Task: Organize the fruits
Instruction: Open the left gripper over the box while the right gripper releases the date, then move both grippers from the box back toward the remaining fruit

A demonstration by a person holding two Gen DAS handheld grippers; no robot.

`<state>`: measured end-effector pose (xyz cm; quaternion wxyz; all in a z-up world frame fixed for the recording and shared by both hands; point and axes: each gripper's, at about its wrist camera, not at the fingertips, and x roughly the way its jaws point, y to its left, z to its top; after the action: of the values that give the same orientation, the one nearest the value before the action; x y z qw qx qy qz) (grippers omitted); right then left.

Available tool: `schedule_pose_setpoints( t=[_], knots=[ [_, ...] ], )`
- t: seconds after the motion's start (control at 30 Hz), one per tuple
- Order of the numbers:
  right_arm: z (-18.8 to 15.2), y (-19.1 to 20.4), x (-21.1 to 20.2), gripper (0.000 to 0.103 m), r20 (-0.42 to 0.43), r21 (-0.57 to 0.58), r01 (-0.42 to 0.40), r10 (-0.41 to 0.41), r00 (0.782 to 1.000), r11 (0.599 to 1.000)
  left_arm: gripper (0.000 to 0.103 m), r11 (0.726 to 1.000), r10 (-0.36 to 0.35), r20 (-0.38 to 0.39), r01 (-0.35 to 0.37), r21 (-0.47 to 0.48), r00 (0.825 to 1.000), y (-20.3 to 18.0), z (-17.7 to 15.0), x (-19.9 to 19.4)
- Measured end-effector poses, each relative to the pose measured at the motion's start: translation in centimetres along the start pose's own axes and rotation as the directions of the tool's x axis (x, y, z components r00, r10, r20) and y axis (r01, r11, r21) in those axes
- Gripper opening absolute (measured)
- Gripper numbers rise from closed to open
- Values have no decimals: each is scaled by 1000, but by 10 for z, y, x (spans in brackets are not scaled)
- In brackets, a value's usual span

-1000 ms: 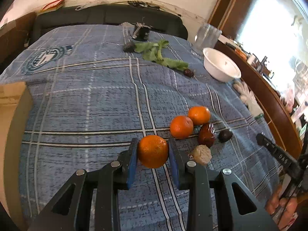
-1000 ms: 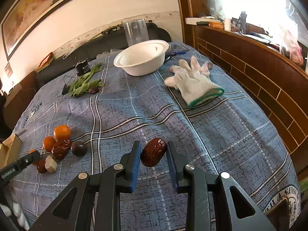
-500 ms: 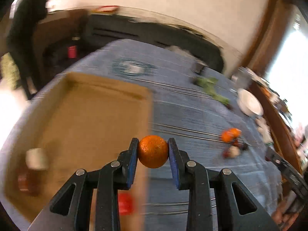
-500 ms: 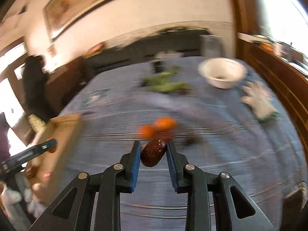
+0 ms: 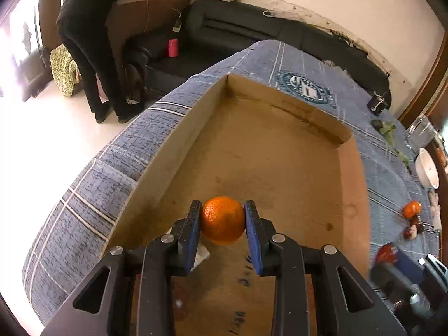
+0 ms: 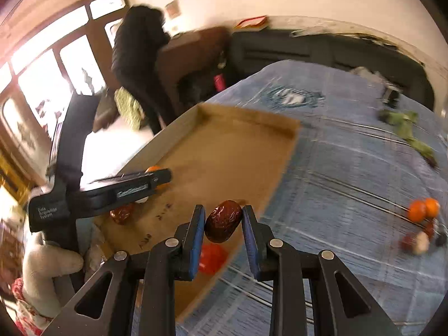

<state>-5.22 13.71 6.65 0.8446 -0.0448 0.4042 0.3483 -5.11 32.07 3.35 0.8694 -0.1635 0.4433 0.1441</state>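
Cardboard fills my left view: a shallow open box [image 5: 280, 173] lying on a blue plaid cloth [image 5: 92, 184]. My left claw [image 5: 223, 219] is clamped on one orange [image 5: 223, 219], pressed between both blue pads above the box floor at about 6 o'clock. Only this view shows a white bowl [image 5: 427, 168] at 3 o'clock, and a pale scrap [image 5: 202, 254] on the box floor under the left finger.

My right view adds what the left camera's own fingers hide. My right claw [image 6: 223, 221] is pinched on one wrinkled dark red date [image 6: 223, 221], held over the box's right rim [image 6: 277, 184]. At 9 o'clock I see the left claw [image 6: 159, 176] side-on, gripped by a white-gloved hand [image 6: 47, 268]. Below it, one more date [image 6: 121, 214] lies in the box, and a red thing [image 6: 211, 257], too blurred to identify, shows between my fingers.

At 3 o'clock on the cloth sit two oranges [image 6: 422, 210] touching each other, with a small cluster [image 6: 420, 240] of dark and pale pieces just beside them; blur keeps me from counting those. Green leaves [image 6: 406, 128] lie at 2 o'clock. One person in black [image 6: 137, 64] bends over at 11 o'clock, beyond the table.
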Motion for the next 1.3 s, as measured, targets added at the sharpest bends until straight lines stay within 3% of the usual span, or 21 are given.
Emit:
schedule_pose_setpoints(
  t=[0.37, 0.7, 0.83, 1.0, 1.1, 1.3],
  knots=[
    [-3, 32, 59, 30, -116, -106, -8, -5, 993, 994, 30, 999, -39, -10, 39, -17, 999, 7, 3, 9],
    [-6, 44, 54, 34, -116, -144, -21, 4, 993, 989, 37, 999, -36, 97, 39, -27, 995, 12, -2, -36],
    [-2, 34, 33, 44, -64, -83, -40, 35, 997, 996, 43, 999, -35, 168, 39, -20, 985, 7, -4, -68],
    [-8, 8, -2, 55, 9, 23, -32, 32, 999, 999, 61, 999, -40, 226, 34, 33, 973, -16, -12, -96],
    [-21, -15, -22, 59, 41, 110, -7, 3, 999, 994, 75, 996, -47, 231, 30, 78, 972, -36, -19, -104],
    [-46, -64, -59, 60, 70, 263, 96, -118, 990, 960, 79, 984, -80, 228, 40, 176, 970, -79, -36, -110]
  ],
)
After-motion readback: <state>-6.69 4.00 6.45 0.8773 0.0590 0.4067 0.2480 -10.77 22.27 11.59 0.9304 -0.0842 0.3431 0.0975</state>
